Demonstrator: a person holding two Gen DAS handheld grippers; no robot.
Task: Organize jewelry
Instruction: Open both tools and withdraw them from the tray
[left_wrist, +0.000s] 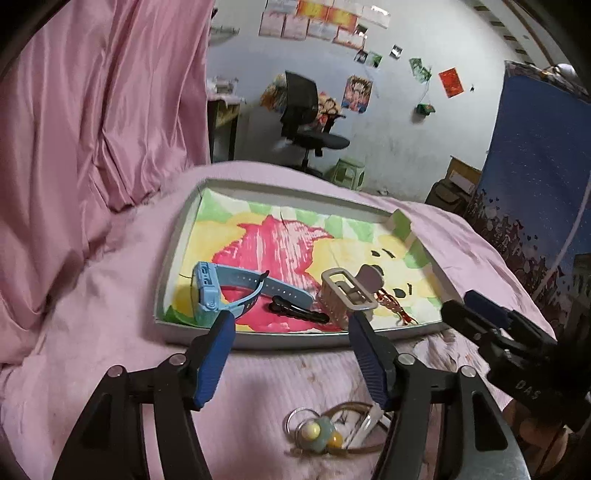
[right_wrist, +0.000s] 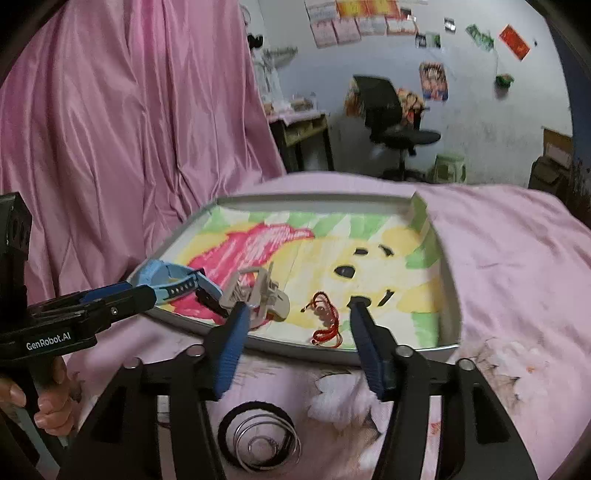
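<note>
We see the left gripper (left_wrist: 290, 323) with its blue-padded fingers (left_wrist: 214, 363) spread wide and nothing between them, hanging over the near rim of the shallow tray (left_wrist: 168, 258). The right gripper (right_wrist: 297, 314) is likewise spread and empty, at the same near rim further right.

Inside the tray, from left to right, lie a blue watch (left_wrist: 225, 290), a black hair clip (left_wrist: 299, 312) just beside its strap, a beige claw clip (left_wrist: 345, 293) and a red cord bracelet (left_wrist: 393, 304). The right wrist view shows that bracelet (right_wrist: 327, 321) far more plainly, coiled loose on the painted lining between its fingers.

On the pink bedding (left_wrist: 92, 295) below the left gripper, only the left view shows a cluster of a ring, pale beads and a thin brown band (left_wrist: 332, 430). Only the right view shows a black hair tie around coiled silver bangles (right_wrist: 260, 437), and a white fluffy piece (right_wrist: 340, 400) near it.
</note>
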